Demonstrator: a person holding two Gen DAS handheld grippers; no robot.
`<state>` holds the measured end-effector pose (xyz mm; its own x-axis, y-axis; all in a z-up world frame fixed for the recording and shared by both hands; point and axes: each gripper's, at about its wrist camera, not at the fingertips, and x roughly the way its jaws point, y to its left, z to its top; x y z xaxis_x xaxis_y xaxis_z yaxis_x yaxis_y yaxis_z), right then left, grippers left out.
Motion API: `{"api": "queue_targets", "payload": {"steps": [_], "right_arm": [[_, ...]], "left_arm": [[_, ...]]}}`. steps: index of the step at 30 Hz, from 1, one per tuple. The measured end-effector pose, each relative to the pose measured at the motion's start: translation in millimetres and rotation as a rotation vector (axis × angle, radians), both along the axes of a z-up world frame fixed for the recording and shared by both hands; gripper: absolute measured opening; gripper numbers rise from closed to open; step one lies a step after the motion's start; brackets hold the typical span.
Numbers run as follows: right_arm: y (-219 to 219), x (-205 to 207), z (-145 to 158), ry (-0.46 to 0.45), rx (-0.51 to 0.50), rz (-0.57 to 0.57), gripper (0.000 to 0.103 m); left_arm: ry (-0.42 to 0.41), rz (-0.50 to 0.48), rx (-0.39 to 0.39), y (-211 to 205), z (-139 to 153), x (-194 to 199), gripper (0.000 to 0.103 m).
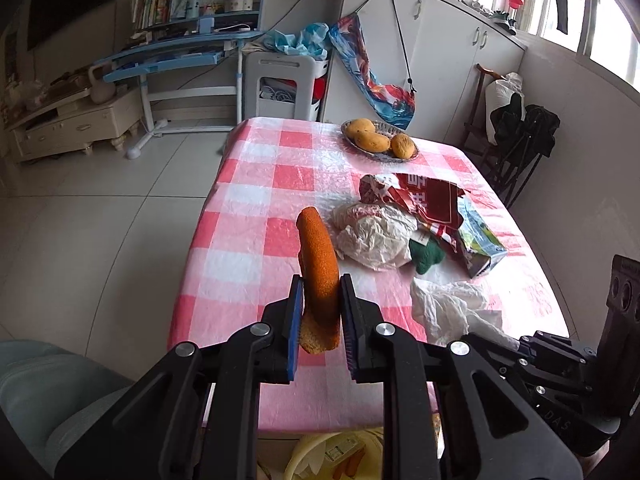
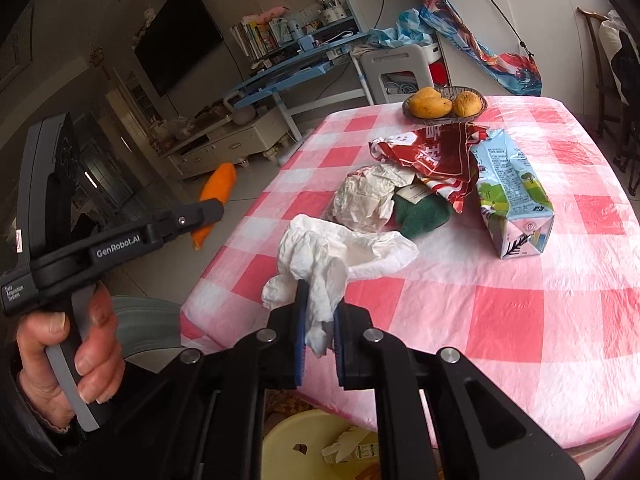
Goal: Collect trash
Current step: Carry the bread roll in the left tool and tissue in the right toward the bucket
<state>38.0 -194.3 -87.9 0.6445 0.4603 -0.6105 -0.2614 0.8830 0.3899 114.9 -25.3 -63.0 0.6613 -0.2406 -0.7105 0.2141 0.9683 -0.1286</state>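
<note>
Tissue [image 2: 320, 280], crumpled, soft, white, thin

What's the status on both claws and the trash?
Left claw shut on orange peel. Right claw shut on white tissue. Wrappers, carton still on table. Path clear.

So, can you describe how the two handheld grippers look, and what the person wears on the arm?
Both grippers are black plastic linkages with silver round pivot bolts and blue ribbed pads: the left gripper and the right gripper. In the right wrist view, the left one shows a pistol-style body with a grey trigger, white "GenRobot.AI" lettering, and a small white label. The hand holding it emerges from a dark sleeve.
</note>
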Motion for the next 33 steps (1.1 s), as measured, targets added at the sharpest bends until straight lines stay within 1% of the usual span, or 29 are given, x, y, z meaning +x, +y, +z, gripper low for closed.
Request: {"api": "queue_targets", "payload": {"steps": [6, 14, 22, 33], "right_arm": [[3, -18, -1, -0.004, 0.013, 0.000, 0.012], [2, -38, -1, 0.000, 0.028, -0.009, 0.012], [8, -58, -3, 0.006, 0.015, 0.001, 0.012], [11, -67, -8, 0.028, 0.012, -0.002, 0.012]], "left_arm": [[-0.012, -0.015, 0.027, -4, -6, -30, 0.017], [-0.025, -0.015, 0.029, -1, -8, -55, 0.017], [-0.045, -0.010, 0.020, 5, -5, -66, 0.017], [-0.054, -0.009, 0.016, 6, -3, -72, 0.017]]}}
